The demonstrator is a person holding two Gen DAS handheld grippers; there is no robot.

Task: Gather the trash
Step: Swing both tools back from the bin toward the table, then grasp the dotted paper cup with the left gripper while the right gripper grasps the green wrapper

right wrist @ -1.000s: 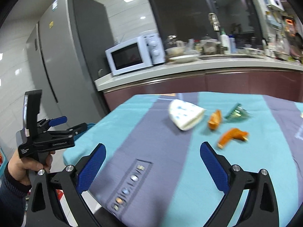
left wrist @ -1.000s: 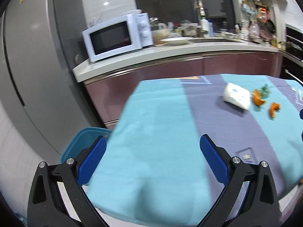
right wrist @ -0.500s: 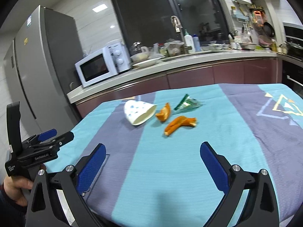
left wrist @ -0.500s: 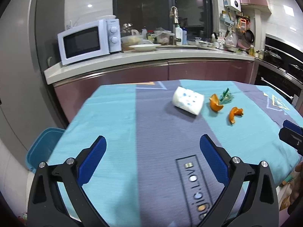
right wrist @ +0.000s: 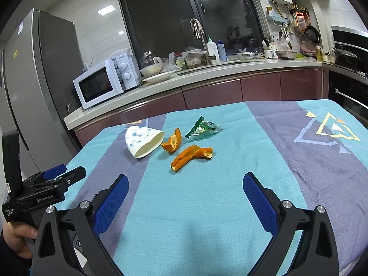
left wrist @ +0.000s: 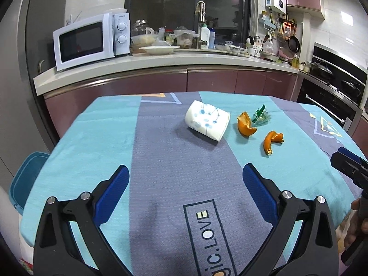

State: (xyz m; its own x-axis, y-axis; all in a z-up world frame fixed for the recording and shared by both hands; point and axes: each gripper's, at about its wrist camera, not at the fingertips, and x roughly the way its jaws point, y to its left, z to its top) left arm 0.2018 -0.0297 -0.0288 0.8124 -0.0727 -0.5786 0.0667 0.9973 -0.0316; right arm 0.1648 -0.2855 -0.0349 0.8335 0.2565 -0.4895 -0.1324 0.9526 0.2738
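Plainly, from the left wrist view, we hold the left gripper [left wrist: 185,184] with its blue fingers [left wrist: 112,192] spread wide and nothing between them, low over the near part of the desk [left wrist: 96,142]. The cloth's printed lettering runs off the bottom edge, so we read only part of it. At the right edge the right gripper [left wrist: 349,168] is cut off; we see just one dark tip there, and we cannot tell its state from this side. Far on the desk lies the trash: a white paper cup [left wrist: 207,123] with blue dots, tipped on its side, then an orange peel [left wrist: 245,127] just right of it, a crumpled green wrapper [left wrist: 260,116] behind that peel, and a second, curved peel [left wrist: 271,140] nearer and further right. A blue bin [left wrist: 25,179] shows at the left, below the desk edge and partly hidden by it. A microwave [left wrist: 89,41] stands on the far counter; the clutter beside it is too small to sort out.

From the right wrist view, the right gripper [right wrist: 186,195] is likewise spread wide and empty over the near cloth. The left gripper [right wrist: 62,174] reaches in from the left, held by a hand [right wrist: 17,239] that the frame cuts off. The cup's mouth faces right, toward the peel beside it; whether they touch we cannot tell. The wrapper lies behind and apart from the curved peel.
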